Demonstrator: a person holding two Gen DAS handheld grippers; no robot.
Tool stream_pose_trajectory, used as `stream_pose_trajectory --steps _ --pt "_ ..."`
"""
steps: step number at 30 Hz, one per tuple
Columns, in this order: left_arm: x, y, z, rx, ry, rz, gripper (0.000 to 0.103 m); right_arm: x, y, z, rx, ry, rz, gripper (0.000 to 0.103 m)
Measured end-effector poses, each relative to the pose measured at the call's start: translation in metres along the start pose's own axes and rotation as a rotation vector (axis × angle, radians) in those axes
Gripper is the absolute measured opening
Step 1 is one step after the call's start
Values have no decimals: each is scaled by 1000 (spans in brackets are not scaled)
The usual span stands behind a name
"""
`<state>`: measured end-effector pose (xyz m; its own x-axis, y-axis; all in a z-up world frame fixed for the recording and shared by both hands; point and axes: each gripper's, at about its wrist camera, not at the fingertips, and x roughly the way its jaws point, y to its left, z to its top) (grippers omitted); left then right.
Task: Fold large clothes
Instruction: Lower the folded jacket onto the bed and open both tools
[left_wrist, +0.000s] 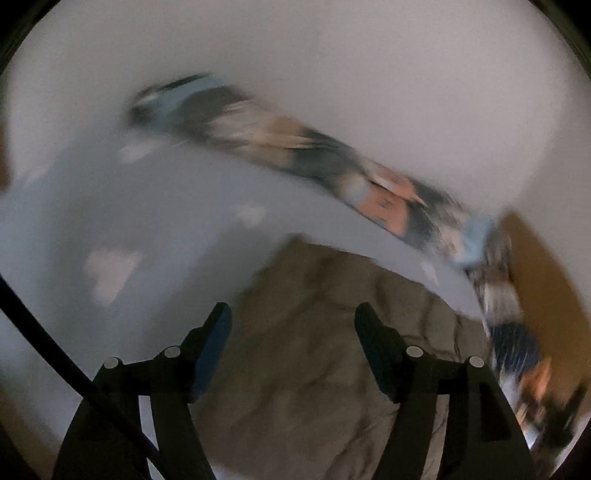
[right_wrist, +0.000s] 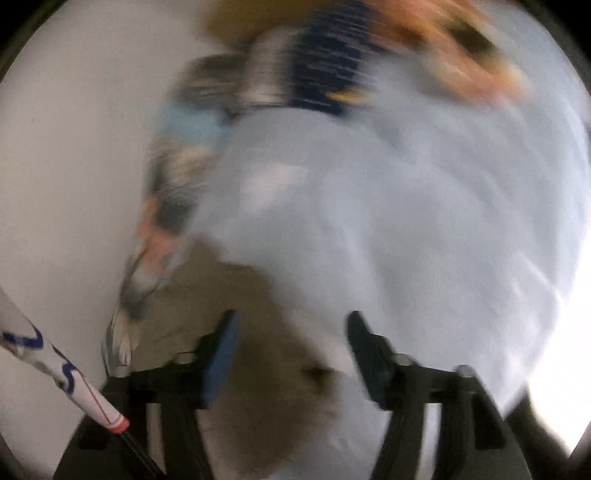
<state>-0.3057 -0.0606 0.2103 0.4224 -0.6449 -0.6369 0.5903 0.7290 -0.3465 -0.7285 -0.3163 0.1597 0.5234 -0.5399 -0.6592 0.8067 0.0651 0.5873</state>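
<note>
Both views are motion-blurred. A tan-brown garment (left_wrist: 317, 362) lies crumpled on a pale blue sheet with white cloud shapes (left_wrist: 147, 229). My left gripper (left_wrist: 293, 317) is open and empty, jaws wide apart, hovering above the garment. In the right wrist view the same tan garment (right_wrist: 251, 369) lies at lower centre on the blue sheet (right_wrist: 406, 221). My right gripper (right_wrist: 293, 325) is open and empty above the garment's edge, where it meets the sheet.
A multicoloured patterned band (left_wrist: 332, 158) runs along the sheet's far edge, against a plain white wall (left_wrist: 369, 74); it also shows in the right wrist view (right_wrist: 177, 192). A white cable with blue marks and an orange tip (right_wrist: 62, 373) crosses the lower left. A wooden surface (left_wrist: 546, 266) lies at right.
</note>
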Motion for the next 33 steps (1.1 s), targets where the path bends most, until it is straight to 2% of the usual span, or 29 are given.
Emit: stream_pose_trajectory --steps 2,4,6,9,10,12,15,20,24,26,30,33 --pt "29 -46 9 128 43 -20 70 13 41 -2 -164 -11 9 37" --pt "65 -76 14 197 108 -37 70 38 87 -11 -318 -8 37 33" --pt "100 -89 13 224 156 -20 70 65 124 -18 -429 -11 53 33" --pt "143 -79 1 215 256 18 70 114 159 -30 -557 14 21 33" --pt "157 -76 0 201 283 31 70 124 158 -34 -574 34 13 33" --pt "177 -66 2 156 310 32 73 160 159 -32 -592 71 -34 33" --pt "197 -65 3 136 327 30 76 211 156 -28 -580 191 -124 32" --pt "204 -73 0 167 333 71 77 244 150 -27 -564 251 -177 32" --pt "182 -78 2 170 276 57 77 239 150 -31 -577 255 -198 32" --pt "161 -82 4 181 234 36 77 229 151 -32 -578 233 -196 32" --pt "104 -94 0 224 136 20 77 177 163 -23 -560 144 -105 33" --pt "71 -103 -14 267 120 23 77 135 170 -30 -602 82 -86 42"
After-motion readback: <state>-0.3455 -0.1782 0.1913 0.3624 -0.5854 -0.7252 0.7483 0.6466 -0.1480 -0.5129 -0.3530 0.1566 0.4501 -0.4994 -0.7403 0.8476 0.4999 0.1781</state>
